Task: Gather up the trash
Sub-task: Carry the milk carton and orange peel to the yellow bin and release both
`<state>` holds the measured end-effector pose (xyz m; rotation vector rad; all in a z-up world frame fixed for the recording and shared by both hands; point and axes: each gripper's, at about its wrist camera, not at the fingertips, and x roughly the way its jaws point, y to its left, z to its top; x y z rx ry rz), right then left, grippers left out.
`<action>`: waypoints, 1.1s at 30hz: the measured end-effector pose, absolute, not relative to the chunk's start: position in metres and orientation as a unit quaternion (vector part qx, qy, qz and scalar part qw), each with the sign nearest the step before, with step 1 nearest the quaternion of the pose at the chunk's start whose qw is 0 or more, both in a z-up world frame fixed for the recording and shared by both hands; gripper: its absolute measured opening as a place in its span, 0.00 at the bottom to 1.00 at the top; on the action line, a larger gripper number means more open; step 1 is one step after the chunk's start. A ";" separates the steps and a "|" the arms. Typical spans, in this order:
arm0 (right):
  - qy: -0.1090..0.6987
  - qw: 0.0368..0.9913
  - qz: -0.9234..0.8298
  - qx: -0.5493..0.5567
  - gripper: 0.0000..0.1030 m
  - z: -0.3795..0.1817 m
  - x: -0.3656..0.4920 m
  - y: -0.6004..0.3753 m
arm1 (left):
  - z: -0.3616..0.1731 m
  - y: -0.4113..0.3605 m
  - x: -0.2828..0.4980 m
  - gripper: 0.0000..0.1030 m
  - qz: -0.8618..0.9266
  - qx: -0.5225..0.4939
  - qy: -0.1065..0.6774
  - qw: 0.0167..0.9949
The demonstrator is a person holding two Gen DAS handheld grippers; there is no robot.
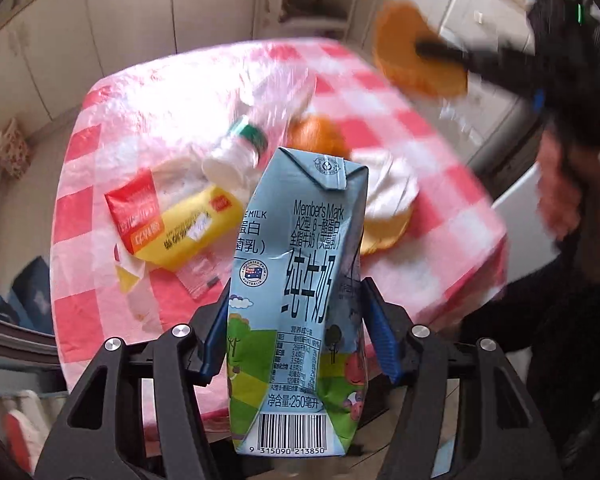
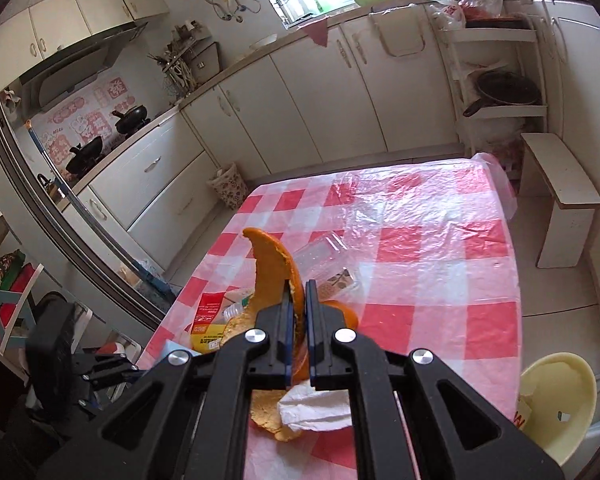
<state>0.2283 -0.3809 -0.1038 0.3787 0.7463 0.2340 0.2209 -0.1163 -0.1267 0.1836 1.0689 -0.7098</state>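
My left gripper (image 1: 294, 312) is shut on a blue milk carton (image 1: 300, 304) and holds it upright above the near edge of the red-checked table (image 1: 112, 120). My right gripper (image 2: 299, 286) is shut on a large orange peel (image 2: 270, 264) and holds it above the table; it shows blurred in the left wrist view (image 1: 404, 52). On the table lie a yellow and red wrapper (image 1: 168, 224), a small plastic bottle (image 1: 236, 152), a clear plastic box (image 2: 324, 258), more orange peel (image 1: 316, 132) and a white tissue (image 2: 316, 406).
A clear plastic sheet (image 2: 420, 216) covers the table. A pale yellow bin (image 2: 556, 396) stands at the table's near right corner. A white stool (image 2: 560, 196) is at the right. Kitchen cabinets (image 2: 300, 112) run behind the table.
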 end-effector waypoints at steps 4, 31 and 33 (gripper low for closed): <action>0.352 0.912 0.088 0.191 0.06 -0.101 0.210 -0.409 | -0.092 -0.118 0.212 0.56 -0.370 0.013 0.451 0.812; 0.432 0.818 -0.182 0.333 0.49 -0.200 0.114 -0.633 | -0.199 -0.482 0.194 0.57 -0.390 -0.013 0.580 0.715; 0.379 0.839 -0.173 0.349 0.56 -0.173 0.109 -0.636 | -0.205 -0.496 0.195 0.59 -0.387 0.002 0.585 0.713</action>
